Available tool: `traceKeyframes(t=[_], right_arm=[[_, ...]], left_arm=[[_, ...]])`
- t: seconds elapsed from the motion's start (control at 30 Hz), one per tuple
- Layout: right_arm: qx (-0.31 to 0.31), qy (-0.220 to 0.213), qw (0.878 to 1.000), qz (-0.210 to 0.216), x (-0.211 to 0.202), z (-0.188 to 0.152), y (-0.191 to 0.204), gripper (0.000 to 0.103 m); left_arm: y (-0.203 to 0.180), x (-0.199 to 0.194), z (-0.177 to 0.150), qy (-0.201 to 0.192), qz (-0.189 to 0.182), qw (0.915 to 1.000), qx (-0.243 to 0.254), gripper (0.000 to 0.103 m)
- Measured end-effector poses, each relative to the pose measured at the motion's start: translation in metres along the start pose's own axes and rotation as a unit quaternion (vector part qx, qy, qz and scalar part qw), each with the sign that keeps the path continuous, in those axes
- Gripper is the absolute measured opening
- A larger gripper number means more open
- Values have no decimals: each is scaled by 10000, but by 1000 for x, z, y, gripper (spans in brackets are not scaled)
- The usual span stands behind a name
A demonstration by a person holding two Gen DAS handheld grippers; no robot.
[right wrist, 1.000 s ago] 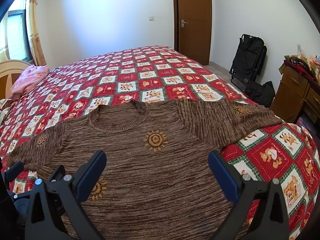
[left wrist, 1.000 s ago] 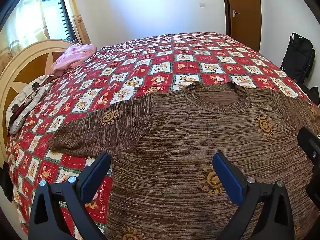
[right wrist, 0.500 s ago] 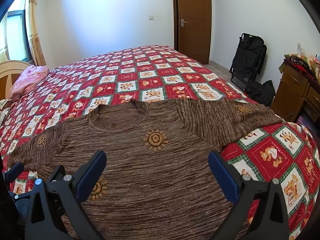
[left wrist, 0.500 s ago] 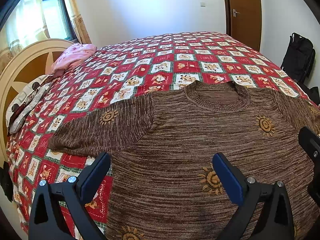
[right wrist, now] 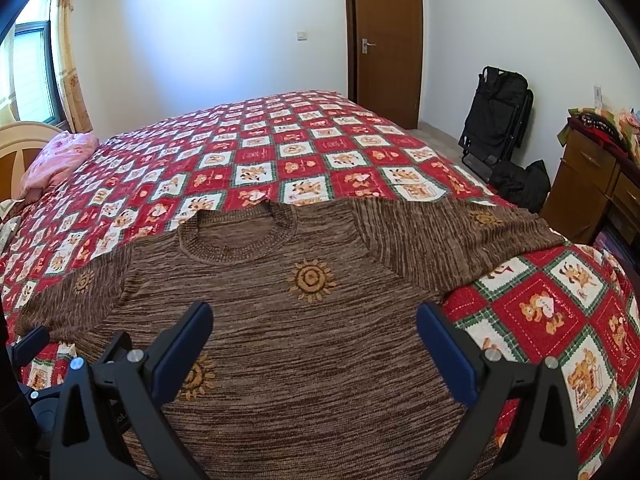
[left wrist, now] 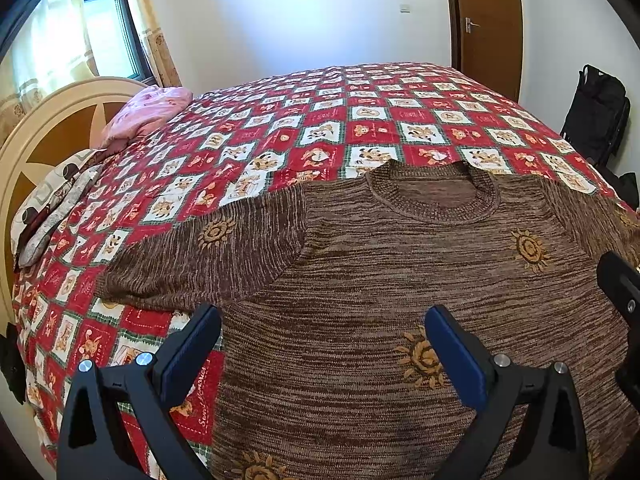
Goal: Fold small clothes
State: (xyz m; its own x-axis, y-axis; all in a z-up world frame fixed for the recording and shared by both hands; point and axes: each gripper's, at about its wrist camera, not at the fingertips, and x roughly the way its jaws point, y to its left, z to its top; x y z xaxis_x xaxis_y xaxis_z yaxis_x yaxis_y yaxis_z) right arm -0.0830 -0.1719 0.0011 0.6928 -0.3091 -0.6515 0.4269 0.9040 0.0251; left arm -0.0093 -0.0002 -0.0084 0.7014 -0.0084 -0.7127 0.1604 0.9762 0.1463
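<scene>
A brown sweater lies flat at the bed's near edge; left hand-held gripper and right hand-held gripper hover wide apart, empty.

I am looking at plain white walls and a closed brown door. Daylight is coming through a curtained window beside a cream headboard. A wooden dresser is standing right of the quilted bed.
</scene>
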Motion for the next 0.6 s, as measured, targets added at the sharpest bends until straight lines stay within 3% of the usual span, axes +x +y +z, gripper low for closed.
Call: traceKeyframes(t=[0.6], right_arm=[[-1,77,10000,29,3,-1,-1,103]], left_arm=[[-3,2,-3,26,-37,10000,23,102]])
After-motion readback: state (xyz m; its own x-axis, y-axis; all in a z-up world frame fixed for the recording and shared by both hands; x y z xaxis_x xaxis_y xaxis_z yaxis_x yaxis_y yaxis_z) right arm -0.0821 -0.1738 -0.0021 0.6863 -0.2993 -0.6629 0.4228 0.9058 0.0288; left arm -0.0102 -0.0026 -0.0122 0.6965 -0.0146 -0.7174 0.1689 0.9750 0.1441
